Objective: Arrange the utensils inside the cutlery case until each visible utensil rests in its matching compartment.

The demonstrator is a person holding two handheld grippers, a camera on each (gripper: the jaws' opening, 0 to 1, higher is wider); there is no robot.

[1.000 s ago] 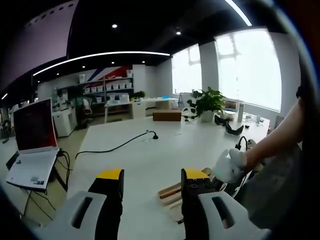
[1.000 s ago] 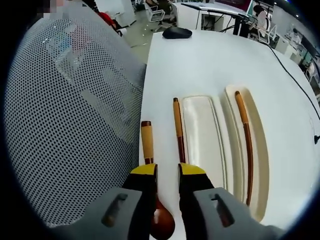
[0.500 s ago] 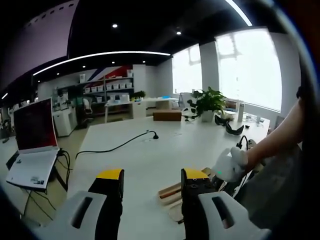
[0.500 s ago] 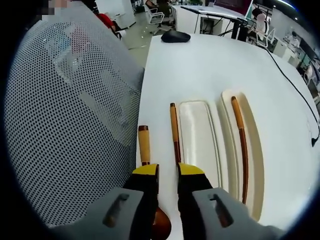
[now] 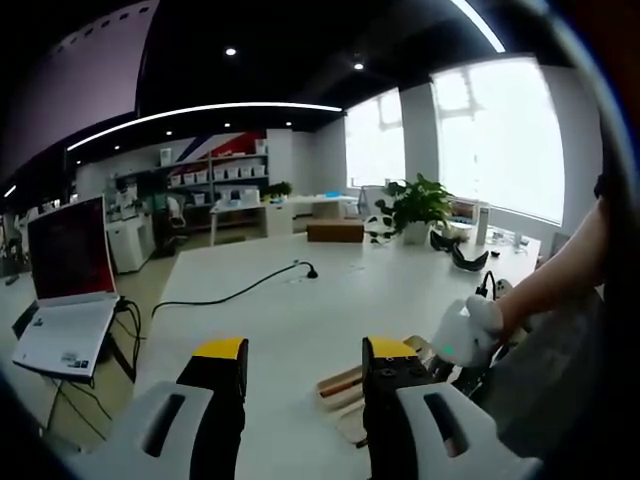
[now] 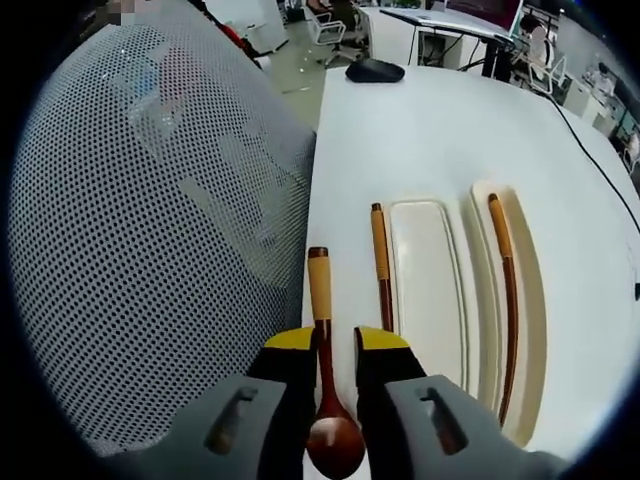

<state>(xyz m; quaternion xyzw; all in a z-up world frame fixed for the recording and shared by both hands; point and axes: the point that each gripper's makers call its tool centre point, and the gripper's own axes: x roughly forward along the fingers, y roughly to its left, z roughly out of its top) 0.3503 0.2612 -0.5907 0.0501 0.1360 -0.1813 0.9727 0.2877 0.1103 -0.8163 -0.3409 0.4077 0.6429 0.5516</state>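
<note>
A wide, smooth white tabletop (image 6: 420, 130) carries everything. On it lies a cream, long, two-trough cutlery case (image 6: 470, 290); a thin brown wooden chopstick (image 6: 507, 290) rests in its far trough. Just beside the case, on the bare surface, lie a second brown chopstick (image 6: 381, 265) and a dark wooden spoon with a pale handle end (image 6: 322, 340). A black computer mouse (image 6: 373, 70) sits near the far edge. A black cable (image 5: 235, 292) runs across the tabletop, and a potted green plant (image 5: 413, 208) stands at its far end.
</note>
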